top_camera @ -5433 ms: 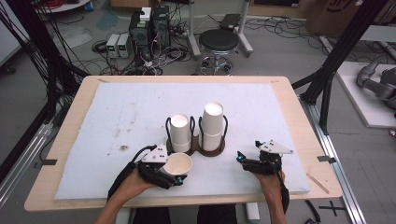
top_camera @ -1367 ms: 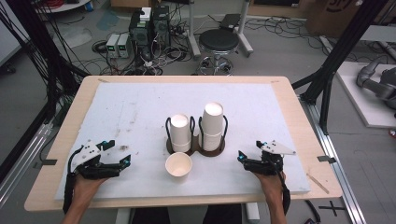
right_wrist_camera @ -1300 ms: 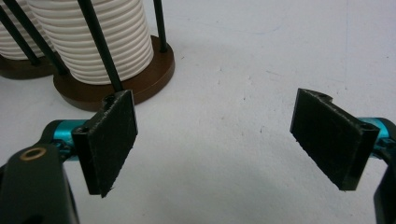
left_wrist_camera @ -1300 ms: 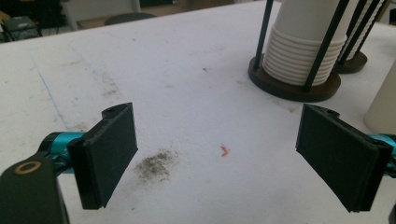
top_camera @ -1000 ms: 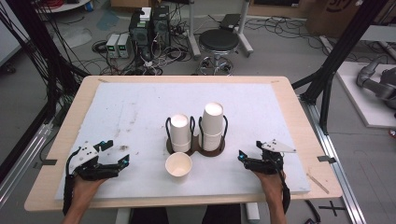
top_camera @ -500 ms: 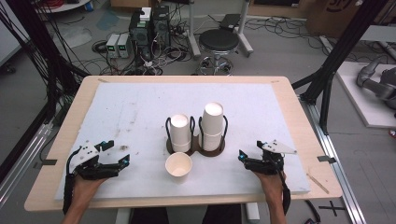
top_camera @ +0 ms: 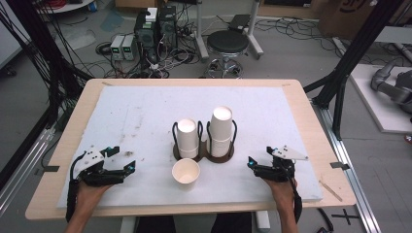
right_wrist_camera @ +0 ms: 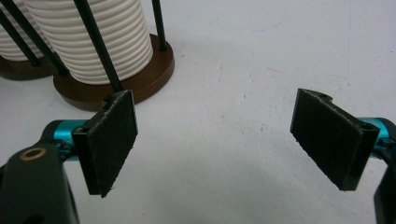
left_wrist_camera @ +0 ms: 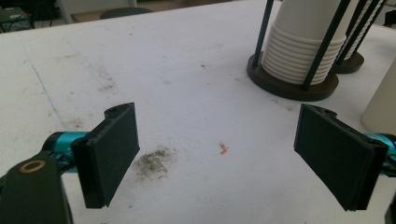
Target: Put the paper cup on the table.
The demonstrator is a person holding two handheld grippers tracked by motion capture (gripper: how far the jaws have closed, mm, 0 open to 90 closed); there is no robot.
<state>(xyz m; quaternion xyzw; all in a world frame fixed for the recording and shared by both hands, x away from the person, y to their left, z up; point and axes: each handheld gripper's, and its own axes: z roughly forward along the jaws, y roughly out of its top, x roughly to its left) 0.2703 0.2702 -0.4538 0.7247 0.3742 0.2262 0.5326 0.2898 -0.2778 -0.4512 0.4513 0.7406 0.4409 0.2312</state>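
Note:
Two stacks of white paper cups stand upside down in a dark wire holder at the middle of the white mat: a shorter left stack (top_camera: 187, 137) and a taller right stack (top_camera: 221, 130). A single white cup (top_camera: 186, 171) stands upright and free just in front of them. My left gripper (top_camera: 127, 168) rests open at the front left, well apart from the single cup; its view shows the shorter stack (left_wrist_camera: 301, 44) ahead. My right gripper (top_camera: 251, 163) rests open at the front right, with the taller stack (right_wrist_camera: 100, 37) close ahead of its jaws. Nothing is between either pair of jaws.
The white mat (top_camera: 145, 111) covers most of a wooden table (top_camera: 311, 116). A grey smudge (left_wrist_camera: 154, 161) and a small red speck (left_wrist_camera: 223, 148) mark the mat ahead of the left gripper. Beyond the table stand a stool (top_camera: 228, 41), electronics and cables.
My left gripper has let go of the single cup and moved to the front left, where it has stayed still for the last second. The right gripper has not moved.

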